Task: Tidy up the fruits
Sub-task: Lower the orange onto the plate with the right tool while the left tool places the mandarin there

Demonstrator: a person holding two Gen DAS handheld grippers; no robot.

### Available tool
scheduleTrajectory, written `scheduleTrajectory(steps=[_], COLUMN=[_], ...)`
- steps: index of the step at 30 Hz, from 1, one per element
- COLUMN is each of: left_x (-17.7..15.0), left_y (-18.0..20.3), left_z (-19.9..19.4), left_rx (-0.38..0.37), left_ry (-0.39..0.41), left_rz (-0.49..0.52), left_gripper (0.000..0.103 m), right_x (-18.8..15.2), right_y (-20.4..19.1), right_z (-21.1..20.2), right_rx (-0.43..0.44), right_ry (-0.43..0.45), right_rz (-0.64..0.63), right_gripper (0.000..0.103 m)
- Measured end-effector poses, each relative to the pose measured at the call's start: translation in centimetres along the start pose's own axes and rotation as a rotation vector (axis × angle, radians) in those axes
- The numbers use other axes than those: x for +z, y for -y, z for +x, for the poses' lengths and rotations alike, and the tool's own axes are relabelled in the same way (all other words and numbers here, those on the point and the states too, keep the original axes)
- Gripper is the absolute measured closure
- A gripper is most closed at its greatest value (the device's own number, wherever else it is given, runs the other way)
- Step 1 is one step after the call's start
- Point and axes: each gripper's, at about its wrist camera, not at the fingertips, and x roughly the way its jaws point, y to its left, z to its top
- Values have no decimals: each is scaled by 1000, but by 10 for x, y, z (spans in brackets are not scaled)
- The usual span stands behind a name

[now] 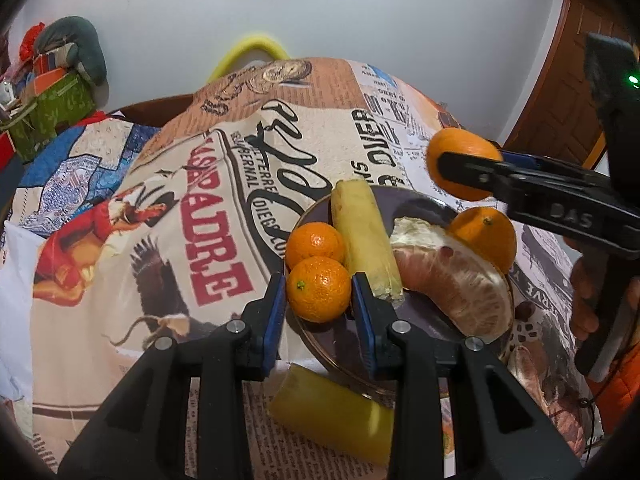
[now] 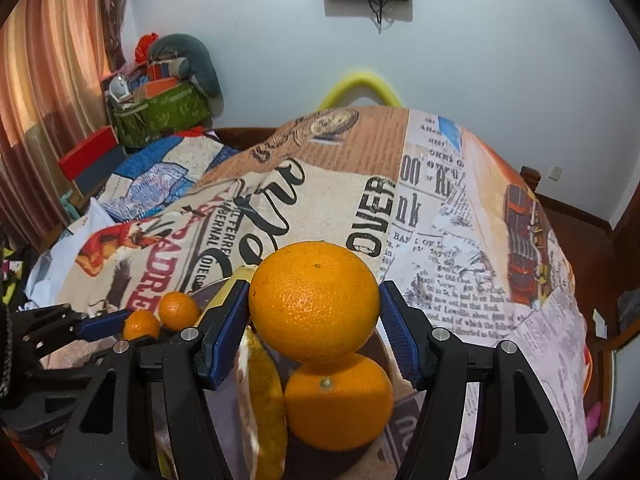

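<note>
Over the glass plate (image 1: 332, 344) on the table, your right gripper (image 2: 314, 334) is clamped on a large orange (image 2: 314, 300), carried just above a second orange (image 2: 338, 400) already lying on the plate, likely so the two big fruits end up together. Your left gripper (image 1: 319, 300) is closed on a small mandarin (image 1: 319, 289) at the plate's near-left edge, right beside another mandarin (image 1: 315, 242), which looks like pairing like with like. Between those groups on the plate lie a pale yellow fruit piece (image 1: 366, 240) and a peeled pomelo segment (image 1: 456, 280). Another yellow piece (image 1: 332, 420) sits off the plate, just below its near rim, not yet sorted.
</note>
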Motion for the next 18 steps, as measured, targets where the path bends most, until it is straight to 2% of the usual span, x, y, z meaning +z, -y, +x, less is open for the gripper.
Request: scheduleTrajectory(steps=[7, 12, 18], left_x=[1, 2, 1], left_y=[3, 3, 9], left_z=[4, 8, 5], left_rx=[9, -15, -7], left_ry=[-2, -17, -10], left_rz=[10, -4, 16], left_gripper=[70, 69, 68], right_x=[-1, -3, -7], right_y=[-5, -1, 3], right_z=[21, 33, 48], right_rx=[-13, 1, 32], right_ry=[-54, -105, -182], right_rz=[-41, -21, 12], right_gripper=[42, 41, 40])
